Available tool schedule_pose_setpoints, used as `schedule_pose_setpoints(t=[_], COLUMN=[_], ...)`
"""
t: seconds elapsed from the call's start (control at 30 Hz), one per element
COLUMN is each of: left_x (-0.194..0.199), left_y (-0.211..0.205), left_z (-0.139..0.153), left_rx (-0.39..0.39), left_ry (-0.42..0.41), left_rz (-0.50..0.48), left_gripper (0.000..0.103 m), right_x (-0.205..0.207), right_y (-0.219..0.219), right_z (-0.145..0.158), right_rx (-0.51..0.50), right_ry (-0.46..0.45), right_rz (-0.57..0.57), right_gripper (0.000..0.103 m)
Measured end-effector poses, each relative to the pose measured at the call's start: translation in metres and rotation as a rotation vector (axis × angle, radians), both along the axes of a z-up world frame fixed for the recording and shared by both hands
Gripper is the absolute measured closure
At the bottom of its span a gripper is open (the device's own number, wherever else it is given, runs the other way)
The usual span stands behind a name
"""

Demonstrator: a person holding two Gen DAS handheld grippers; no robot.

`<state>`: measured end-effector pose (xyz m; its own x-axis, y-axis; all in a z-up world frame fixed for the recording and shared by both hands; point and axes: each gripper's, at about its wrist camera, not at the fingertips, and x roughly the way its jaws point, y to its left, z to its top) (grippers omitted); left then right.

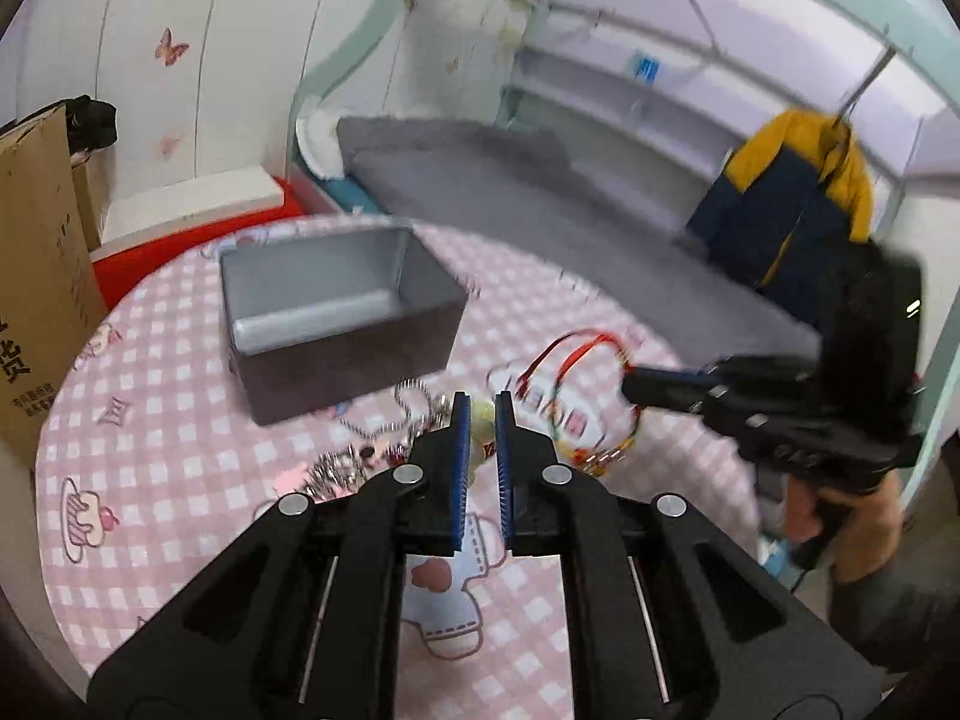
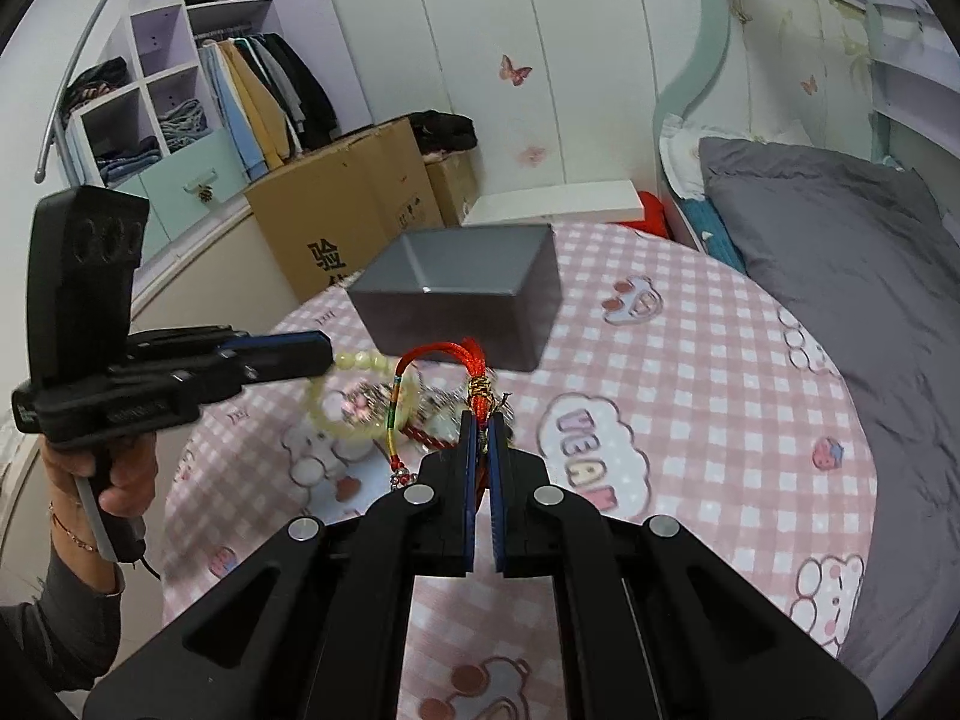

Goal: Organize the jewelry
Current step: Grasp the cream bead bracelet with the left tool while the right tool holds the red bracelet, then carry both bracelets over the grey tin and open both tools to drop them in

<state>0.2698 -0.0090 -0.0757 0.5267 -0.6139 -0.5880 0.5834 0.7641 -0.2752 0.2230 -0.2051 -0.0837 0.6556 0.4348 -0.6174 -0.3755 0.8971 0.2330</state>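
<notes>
Jewelry is what's getting sorted here, and the grey box (image 2: 462, 294) is the landmark: most of the pile, silver chains (image 1: 384, 438) and all, is lying on the checked surface (image 2: 690, 372) just in front of the box's near wall. The right gripper (image 2: 482, 426) is sitting with its jaws clenched on the knot of a red cord bracelet (image 2: 444, 360), whose loop is arching up toward the box's front while its beaded tail is dangling down. The left gripper (image 2: 327, 354) is coming in from the box's left-front side, jaws clamped on a pale bead bracelet (image 2: 360, 387) that's hanging from its tip; from its own camera you can see a narrow gap between the pads with something pale in it. My take on doing this bit well: keep lifting until both pieces are dangling clear of the pile so nothing snags the chains, carry them over the box's open top rather than its rim, and only let go once the loose tails are hanging inside. Box looks empty so far, so I'd guess it's early days.
</notes>
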Motion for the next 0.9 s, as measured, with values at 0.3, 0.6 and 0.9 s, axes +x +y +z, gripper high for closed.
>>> schedule_pose_setpoints(t=[0.3, 0.6, 0.9], left_x=[0.016, -0.005, -0.022], left_y=[0.011, -0.019, -0.039], left_z=[0.023, -0.048, -0.075], left_rx=[-0.052, 0.201, 0.298], left_ry=[-0.013, 0.088, 0.090], left_rz=[0.007, -0.074, -0.085], left_gripper=[0.099, 0.098, 0.033], right_x=[0.033, 0.028, 0.008], right_y=[0.031, 0.028, 0.019], right_z=[0.023, 0.006, -0.004], right_rx=[-0.016, -0.035, -0.036], right_ry=[-0.029, 0.001, 0.028], right_rz=[0.024, 0.006, 0.004], right_gripper=[0.101, 0.101, 0.101])
